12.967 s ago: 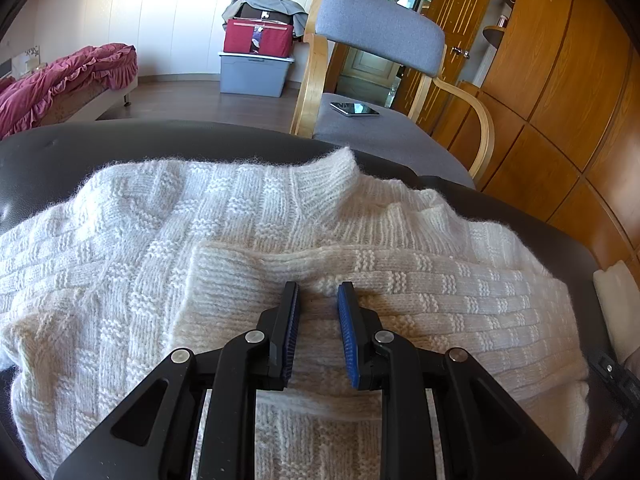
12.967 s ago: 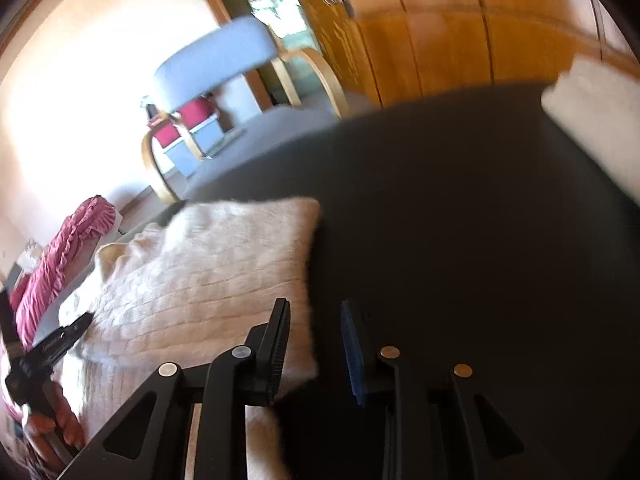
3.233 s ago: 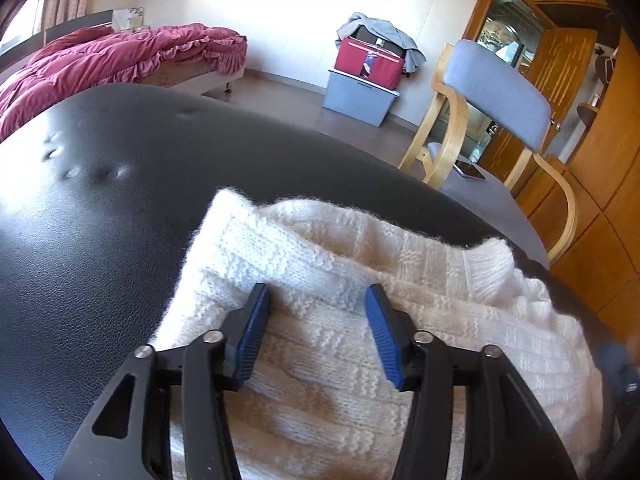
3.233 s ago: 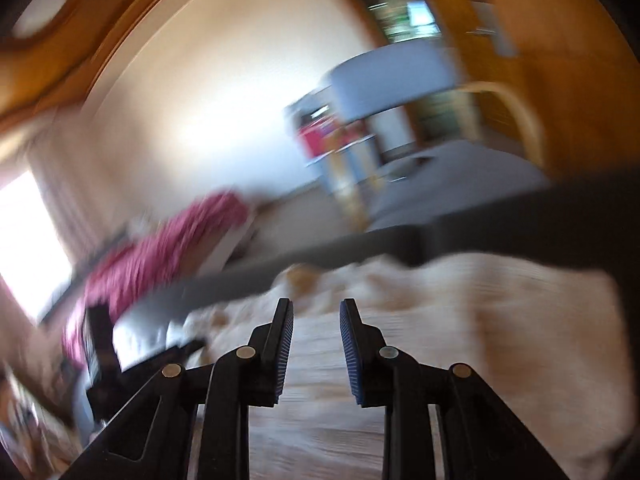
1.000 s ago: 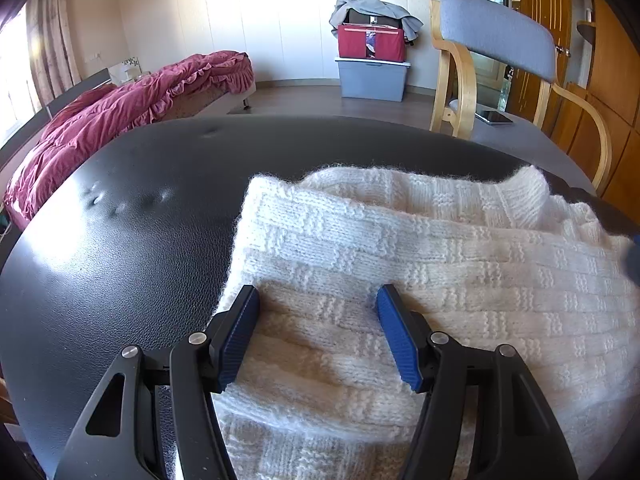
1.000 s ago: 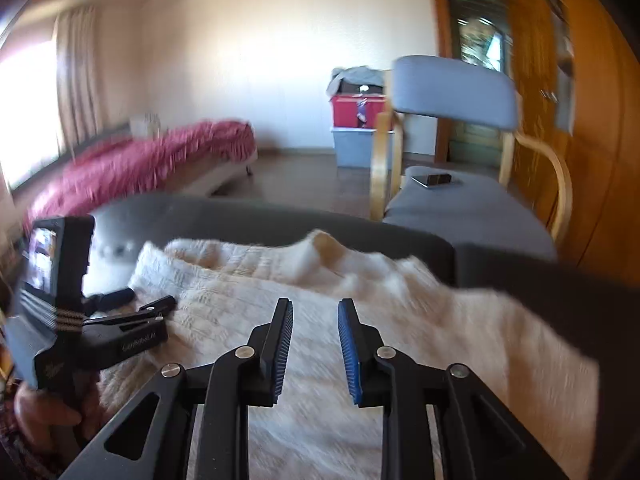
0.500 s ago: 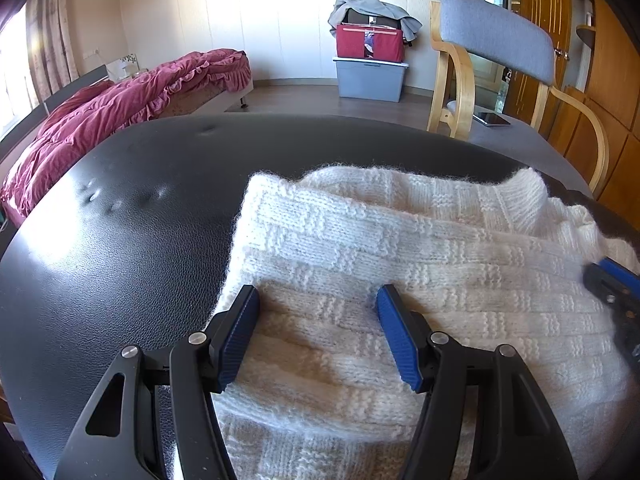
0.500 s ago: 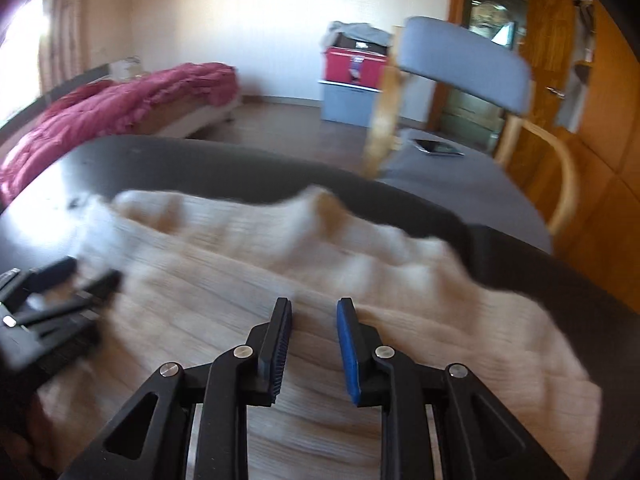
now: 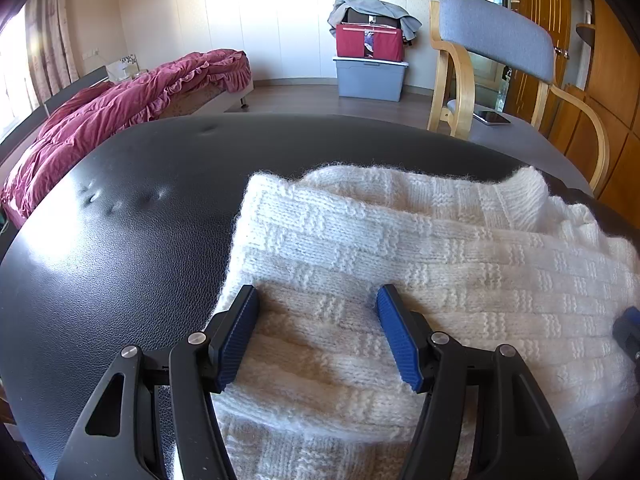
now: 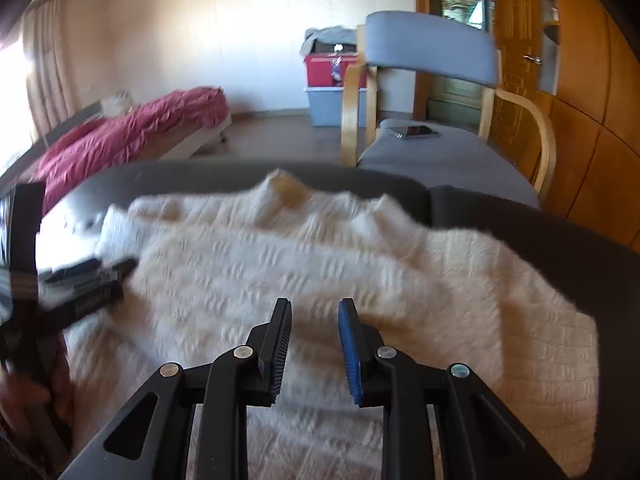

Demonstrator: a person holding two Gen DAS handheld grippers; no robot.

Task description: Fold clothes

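The white knitted sweater (image 9: 400, 264) lies in layers on the black padded tabletop (image 9: 120, 240), its left edge doubled over into a thick fold and its ribbed collar (image 9: 524, 196) poking up at the far side; the left gripper (image 9: 316, 332) sits low over the near left part of the knit, its blue pads spread wide with wool between them but nothing pinched; over on the other side the right gripper (image 10: 314, 346) hovers above the middle of the sweater (image 10: 320, 272), its jaws standing a little apart, empty, the view there smeared with motion blur; whether this bundle is a half-made fold or one getting its last tidy, the pictures do not settle. Now the hazards, as judgement only: this is a bulky, springy knit, so a folded layer may well spring back or slump once let go; a wide-spread jaw closing here could catch only the top layer and peel it off the stack, or bite through several layers and drag the whole bundle across the slick leather-like surface; the fuzzy yarn could snag on the ribbed pads; the collar bump could leave the next fold lopsided; and with both tools working the same garment, a pull from one side against the other would skew the edges. Beyond the table stands a grey armchair (image 9: 496, 36).
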